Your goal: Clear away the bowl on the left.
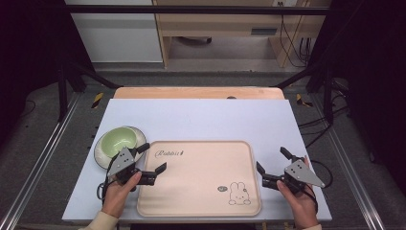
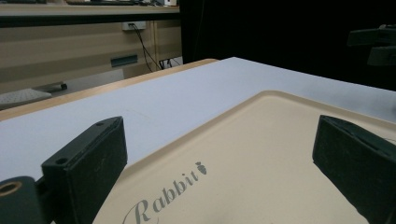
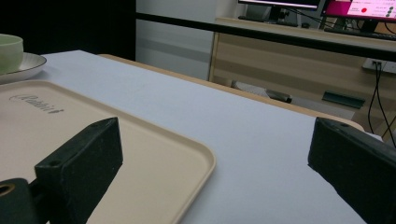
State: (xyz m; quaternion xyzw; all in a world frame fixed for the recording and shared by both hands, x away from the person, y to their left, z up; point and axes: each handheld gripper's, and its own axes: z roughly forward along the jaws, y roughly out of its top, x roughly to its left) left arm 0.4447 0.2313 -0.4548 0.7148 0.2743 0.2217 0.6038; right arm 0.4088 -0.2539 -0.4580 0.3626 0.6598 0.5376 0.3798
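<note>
We hold the left gripper (image 1: pixel 154 157) with its jaws spread wide and nothing between them, over the tray's (image 1: pixel 201 211) left edge, near the "Rabbit" print. Just behind it sits the green bowl (image 1: pixel 119 139) on its plate (image 1: pixel 101 154). Our right gripper (image 1: pixel 272 160), jaws also spread and bare, hovers just off the tray's right edge, over the white table (image 1: pixel 201 120).

Left gripper (image 1: pixel 152 157) sits low at the table's near-left, jaws spread wide with nothing between them, hand (image 1: pixel 119 190) wrapped behind. Right gripper (image 1: pixel 272 160) mirrors it near the near-right edge, jaws wide apart, hand (image 1: pixel 299 197) gripping from below.
</note>
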